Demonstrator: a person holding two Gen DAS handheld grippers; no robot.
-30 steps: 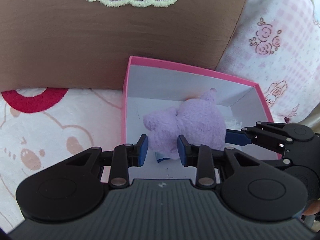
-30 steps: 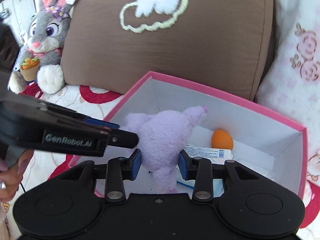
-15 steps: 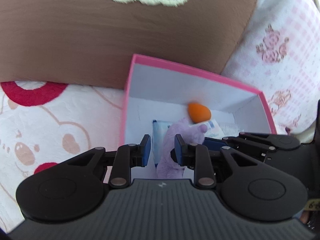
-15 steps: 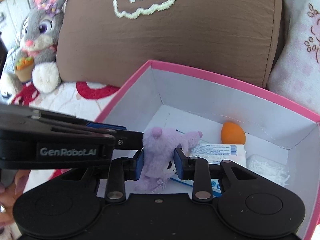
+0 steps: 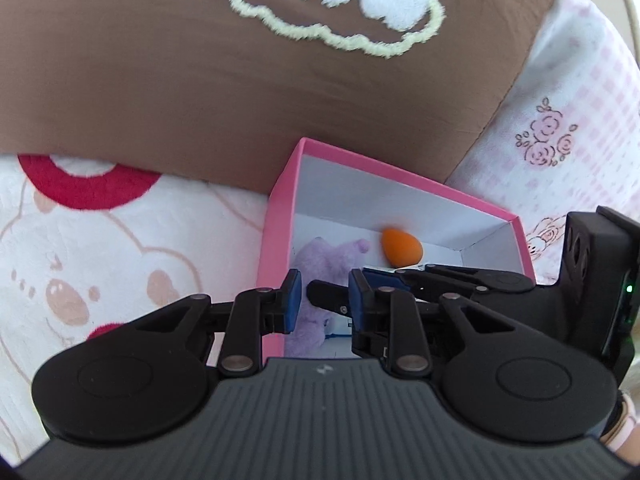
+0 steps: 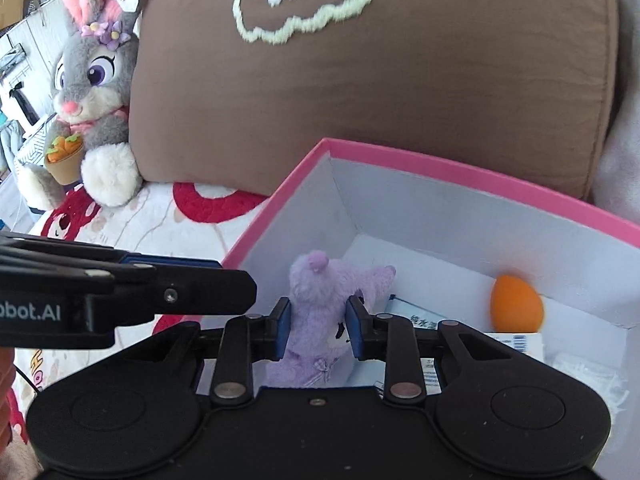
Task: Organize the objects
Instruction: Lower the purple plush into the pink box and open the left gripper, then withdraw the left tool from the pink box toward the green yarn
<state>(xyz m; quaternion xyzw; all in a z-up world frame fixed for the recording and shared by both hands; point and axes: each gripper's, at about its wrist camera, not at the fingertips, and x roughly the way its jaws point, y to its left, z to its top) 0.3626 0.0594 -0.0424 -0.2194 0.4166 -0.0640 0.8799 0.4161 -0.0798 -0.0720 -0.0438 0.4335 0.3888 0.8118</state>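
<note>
A small purple plush toy [image 6: 316,312] hangs upright just inside the left end of the pink box [image 6: 440,164], and my right gripper [image 6: 318,328] is shut on its body. In the left wrist view the plush [image 5: 324,260] shows beyond the pink box's [image 5: 400,176] left wall, with the right gripper [image 5: 344,292] reaching in from the right. My left gripper [image 5: 325,300] is shut with nothing in it. In the right wrist view the left gripper [image 6: 240,292] sits to the left of the plush, over the box's left wall and apart from the toy.
An orange egg-shaped sponge [image 6: 516,304], a white packet with a barcode [image 6: 516,344] and a white mesh piece [image 6: 584,372] lie in the box. A brown cushion [image 6: 360,100] stands behind it, with a grey rabbit plush [image 6: 92,92] at the left. A pink floral pillow [image 5: 560,140] is at the right.
The right gripper has squeezed the plush tighter and carried it down to the box's left end. The left gripper has drawn away from the plush to the left.
</note>
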